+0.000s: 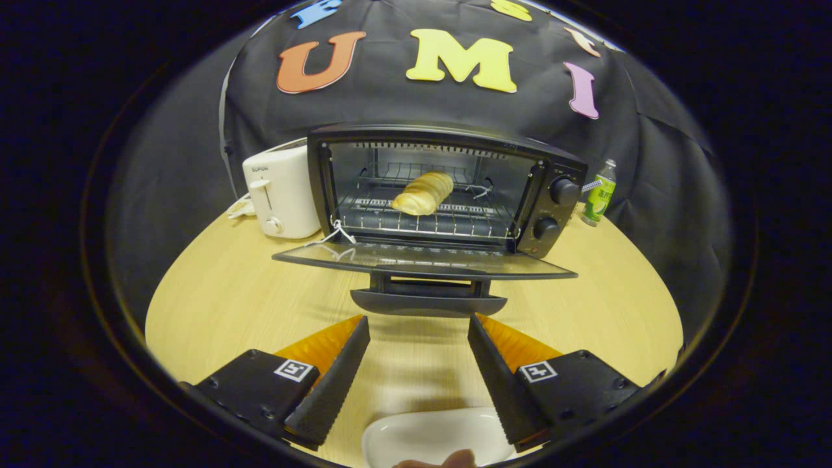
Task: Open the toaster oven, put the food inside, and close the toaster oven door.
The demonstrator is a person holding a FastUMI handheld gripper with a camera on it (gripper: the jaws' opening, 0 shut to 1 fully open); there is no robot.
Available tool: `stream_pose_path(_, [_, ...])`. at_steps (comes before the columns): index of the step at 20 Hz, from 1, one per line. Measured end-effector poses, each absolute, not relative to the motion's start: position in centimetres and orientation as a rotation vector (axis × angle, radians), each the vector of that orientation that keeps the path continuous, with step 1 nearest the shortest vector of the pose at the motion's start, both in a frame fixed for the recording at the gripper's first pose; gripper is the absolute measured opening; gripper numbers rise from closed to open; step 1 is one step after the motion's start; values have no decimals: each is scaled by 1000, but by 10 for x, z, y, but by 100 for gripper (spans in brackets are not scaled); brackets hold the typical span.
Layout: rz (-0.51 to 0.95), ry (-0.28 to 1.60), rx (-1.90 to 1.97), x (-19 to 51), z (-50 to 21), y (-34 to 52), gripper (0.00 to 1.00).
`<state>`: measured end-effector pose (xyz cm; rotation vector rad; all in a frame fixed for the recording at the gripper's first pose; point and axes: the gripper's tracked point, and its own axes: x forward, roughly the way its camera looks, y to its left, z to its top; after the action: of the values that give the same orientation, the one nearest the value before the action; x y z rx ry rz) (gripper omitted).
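Hovering above the tabletop (227, 305), the hand-held gripper (419, 325) has its two fingers spread wide with nothing between them but bare wood grain; they touch no object. Just ahead of the fingertips hangs the handle (429, 303) of the toaster oven door (422, 260), a glass panel in a dark frame folded fully down and lying flat. Beyond it the toaster oven (559, 169) stands open, a boxy dark metal body with two round knobs (563, 191) stacked on its right panel. Inside, a long pale golden bread roll (424, 192) lies on the wire rack (455, 221), angled across the bars. A white pop-up toaster (281, 190) with smooth rounded corners stands touching or just beside the oven's left wall, and a small green bottle (599, 194) stands near the oven's right side. Behind the fingers, close under the gripper, sits a glossy white oval dish (432, 439), with a fingertip (448, 460) of a person at its near rim. The tabletop is round, light wood laminate, backed by black cloth.
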<state>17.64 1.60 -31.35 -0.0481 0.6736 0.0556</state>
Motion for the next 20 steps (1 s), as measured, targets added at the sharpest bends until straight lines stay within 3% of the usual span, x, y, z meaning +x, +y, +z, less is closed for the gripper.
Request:
stream_pose_path(15, [49,431,48,288,-217,15,100])
stream_pose_path(20, [49,332,54,269,-158,16,100])
